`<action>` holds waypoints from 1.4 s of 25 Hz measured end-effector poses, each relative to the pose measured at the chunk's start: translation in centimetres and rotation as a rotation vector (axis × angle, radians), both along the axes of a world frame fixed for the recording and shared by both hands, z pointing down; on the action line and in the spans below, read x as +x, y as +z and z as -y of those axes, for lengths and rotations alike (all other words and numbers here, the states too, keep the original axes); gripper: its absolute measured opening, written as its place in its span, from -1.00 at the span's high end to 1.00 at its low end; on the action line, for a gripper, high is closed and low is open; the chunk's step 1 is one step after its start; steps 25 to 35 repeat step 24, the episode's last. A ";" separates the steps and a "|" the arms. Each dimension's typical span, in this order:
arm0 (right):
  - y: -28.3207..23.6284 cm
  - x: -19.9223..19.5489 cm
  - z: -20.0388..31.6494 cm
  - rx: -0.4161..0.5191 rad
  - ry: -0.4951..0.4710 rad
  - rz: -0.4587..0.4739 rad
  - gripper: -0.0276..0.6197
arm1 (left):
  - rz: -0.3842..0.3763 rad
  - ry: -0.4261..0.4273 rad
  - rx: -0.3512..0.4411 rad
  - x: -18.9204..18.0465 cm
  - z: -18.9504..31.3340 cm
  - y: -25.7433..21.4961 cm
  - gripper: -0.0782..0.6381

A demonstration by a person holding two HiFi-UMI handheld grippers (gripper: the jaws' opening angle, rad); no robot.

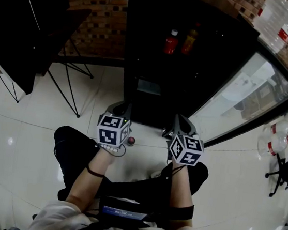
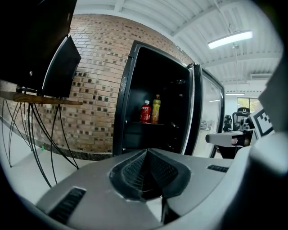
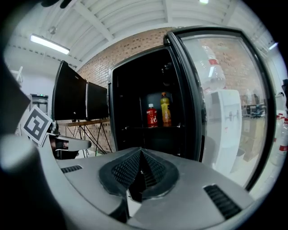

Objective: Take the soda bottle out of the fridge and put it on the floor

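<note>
Fingers pressed together, empty, on both the left gripper (image 1: 121,107) and the right gripper (image 1: 182,123), held side by side before the open fridge (image 1: 140,59); inside, the red soda bottle (image 1: 171,42) stands upright on a shelf (a yellowish bottle (image 1: 189,40) just beside it)
</note>
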State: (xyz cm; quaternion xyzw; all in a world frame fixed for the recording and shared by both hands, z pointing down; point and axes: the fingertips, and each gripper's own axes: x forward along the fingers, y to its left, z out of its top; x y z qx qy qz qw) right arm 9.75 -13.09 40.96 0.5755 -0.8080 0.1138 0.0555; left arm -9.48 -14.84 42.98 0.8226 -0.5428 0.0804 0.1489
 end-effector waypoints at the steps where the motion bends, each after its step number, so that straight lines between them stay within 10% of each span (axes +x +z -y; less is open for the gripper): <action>1: -0.1 0.0 0.1 0.000 -0.003 -0.002 0.87 | -0.001 -0.002 0.000 0.0 0.1 -0.1 0.78; 35: 0.3 0.2 0.1 0.007 0.011 -0.016 0.87 | -0.003 0.003 -0.010 0.2 0.0 1.2 0.78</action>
